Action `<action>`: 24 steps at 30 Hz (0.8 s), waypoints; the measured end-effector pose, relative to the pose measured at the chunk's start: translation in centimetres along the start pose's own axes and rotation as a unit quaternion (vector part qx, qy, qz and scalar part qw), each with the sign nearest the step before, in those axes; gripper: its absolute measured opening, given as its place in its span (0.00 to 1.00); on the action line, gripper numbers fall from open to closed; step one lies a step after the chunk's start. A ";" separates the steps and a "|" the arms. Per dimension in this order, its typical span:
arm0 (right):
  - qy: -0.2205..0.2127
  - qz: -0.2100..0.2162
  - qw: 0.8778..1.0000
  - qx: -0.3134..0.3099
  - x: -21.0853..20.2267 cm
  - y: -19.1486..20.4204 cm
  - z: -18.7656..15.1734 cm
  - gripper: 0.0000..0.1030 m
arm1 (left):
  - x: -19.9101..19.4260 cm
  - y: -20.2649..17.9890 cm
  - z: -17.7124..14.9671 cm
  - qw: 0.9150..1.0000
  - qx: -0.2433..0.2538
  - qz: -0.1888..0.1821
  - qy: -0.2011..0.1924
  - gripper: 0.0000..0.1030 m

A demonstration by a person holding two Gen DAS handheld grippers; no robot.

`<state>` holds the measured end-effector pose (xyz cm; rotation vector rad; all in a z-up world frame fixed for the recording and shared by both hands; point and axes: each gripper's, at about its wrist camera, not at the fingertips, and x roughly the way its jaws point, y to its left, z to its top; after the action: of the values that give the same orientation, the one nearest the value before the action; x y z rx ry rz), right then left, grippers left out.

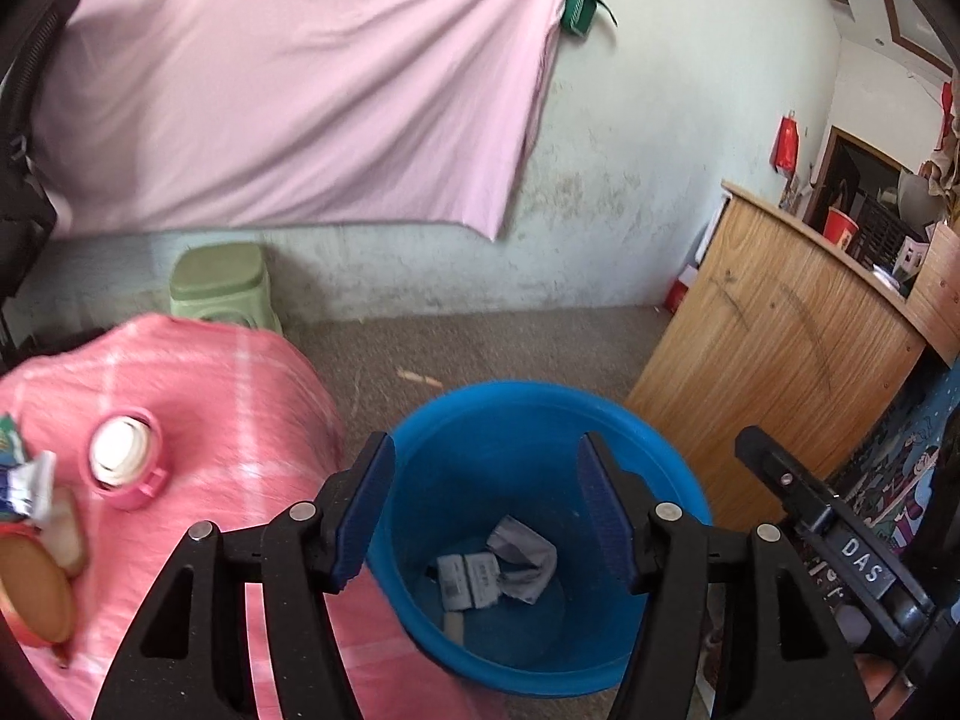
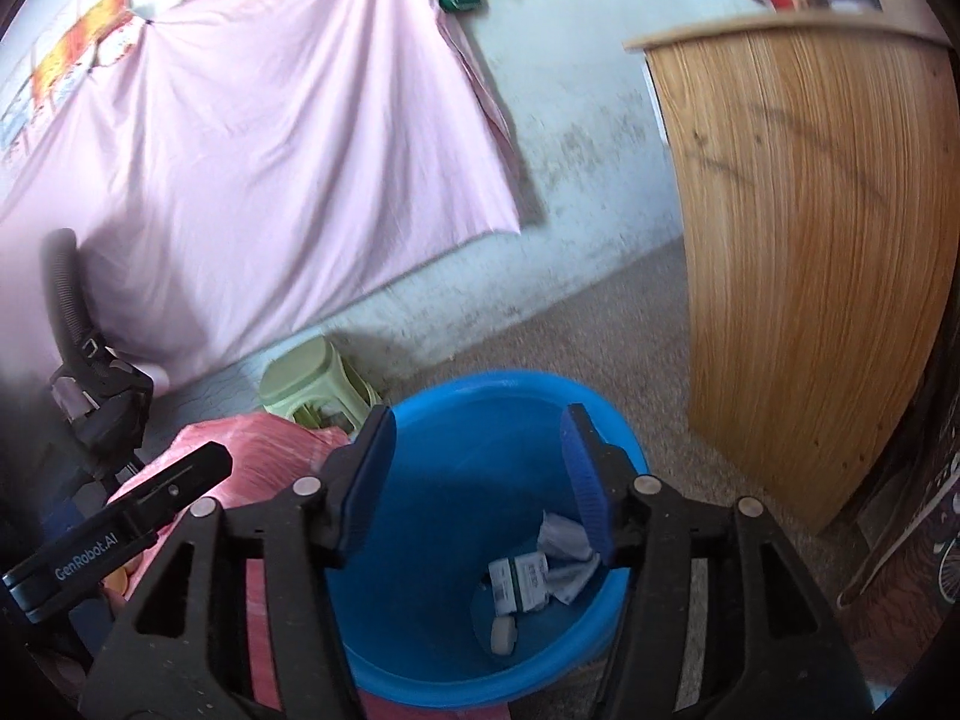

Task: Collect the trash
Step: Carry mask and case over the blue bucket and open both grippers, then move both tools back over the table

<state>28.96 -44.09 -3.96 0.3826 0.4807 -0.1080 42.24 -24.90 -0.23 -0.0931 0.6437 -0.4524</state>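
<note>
A blue bucket (image 1: 654,474) stands on the floor beside a table with a pink cloth (image 1: 240,396). Crumpled wrappers and a small carton (image 1: 480,579) lie in its bottom; they also show in the right wrist view (image 2: 528,582). My left gripper (image 1: 486,510) is open and empty above the bucket (image 2: 420,540). My right gripper (image 2: 477,480) is open and empty above it too. On the table at the left lie a crumpled packet (image 1: 27,486), a pink-rimmed jar (image 1: 123,456) and round brown pieces (image 1: 36,594).
A wooden cabinet (image 1: 774,360) stands right of the bucket. A green plastic stool (image 1: 219,282) is by the wall. A pink sheet (image 1: 288,90) hangs on the wall. The other gripper's body (image 1: 840,540) is at the right.
</note>
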 end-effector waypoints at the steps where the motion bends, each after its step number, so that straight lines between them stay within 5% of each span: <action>1: -0.007 0.003 1.000 -0.005 -0.3 0.4 0.1 0.79 | -0.6 0.2 0.1 1.000 0.000 0.003 -0.008 0.56; 11: -0.089 0.062 0.993 -0.048 -3.8 5.6 0.7 1.00 | -8.6 4.1 0.8 0.992 -0.014 0.067 -0.107 0.82; 15: -0.109 0.087 0.989 -0.051 -4.7 7.4 0.7 1.00 | -11.4 5.8 0.4 0.986 -0.016 0.099 -0.137 0.94; 24: -0.142 0.144 0.976 -0.081 -6.2 12.2 -0.2 1.00 | -17.1 10.2 -1.3 0.970 -0.052 0.144 -0.189 0.98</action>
<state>25.71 -32.73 2.89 0.2670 0.1464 0.1554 33.27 -8.19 6.02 -0.1779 0.2972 -0.1136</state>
